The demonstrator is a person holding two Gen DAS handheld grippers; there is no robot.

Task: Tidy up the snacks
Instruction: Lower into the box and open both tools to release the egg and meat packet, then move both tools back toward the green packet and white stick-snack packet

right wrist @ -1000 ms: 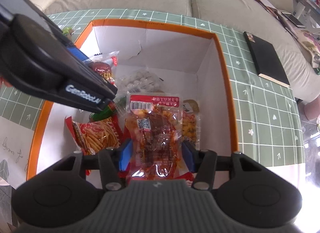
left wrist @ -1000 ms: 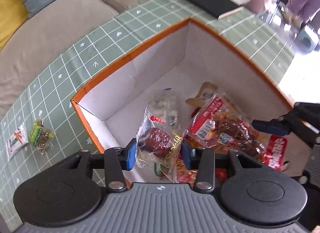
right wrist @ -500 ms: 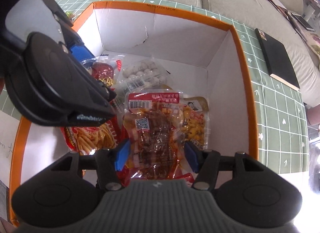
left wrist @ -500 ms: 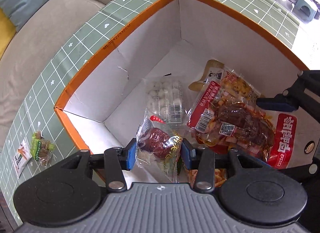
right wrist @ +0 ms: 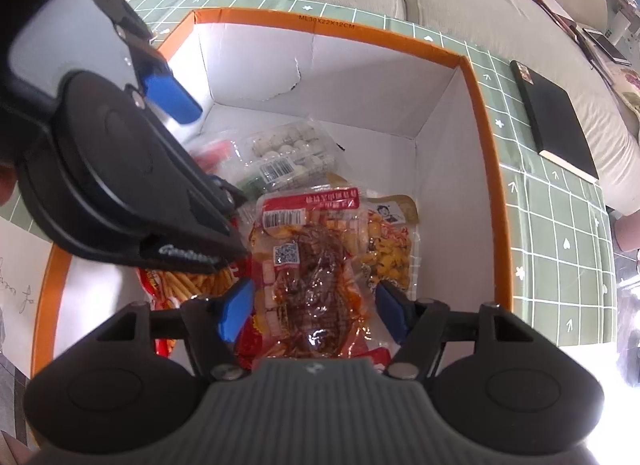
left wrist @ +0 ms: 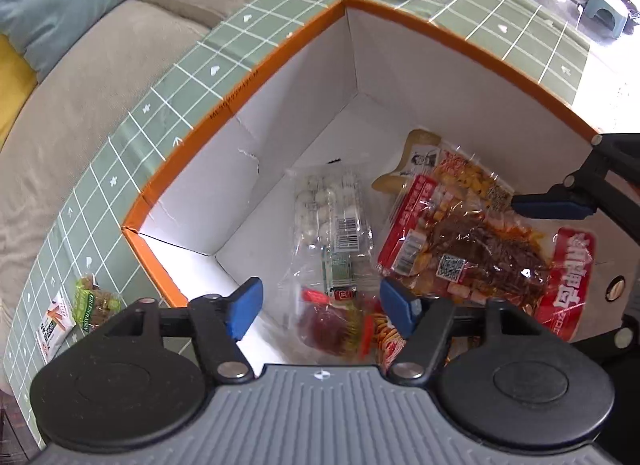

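1. Orange-rimmed and white inside, the cardboard box [left wrist: 224, 113] sat on the green checked cloth [left wrist: 132, 153]; both grippers hung over its open top, so the step in hand looked like dropping snacks in.
2. To do it well, I judged each gripper should lift straight up with its fingers wide, so no film catches on a pad and drags a packet back out; the packets would best lie flat, not stacked against the wall.
3. The left gripper [left wrist: 320, 305] had its blue pads spread apart and gripped nothing; the clear packet with the red date [left wrist: 328, 325] lay blurred just under the gap, seemingly free of both pads.
4. The right gripper [right wrist: 312, 305] was also spread; the red-labelled spicy packet [right wrist: 308, 265] lay between its pads and filled most of the gap, though whether the pads touched the film I could not tell.
5. On the box floor, the tray of white balls [left wrist: 328, 205] lay just beyond the date packet, and a yellow corn packet [right wrist: 390, 249] lay partly under the spicy one.
6. Two small packets [left wrist: 76, 313] remained on the cloth outside the box, near its corner on the left gripper's side; those seemed the next to fetch.
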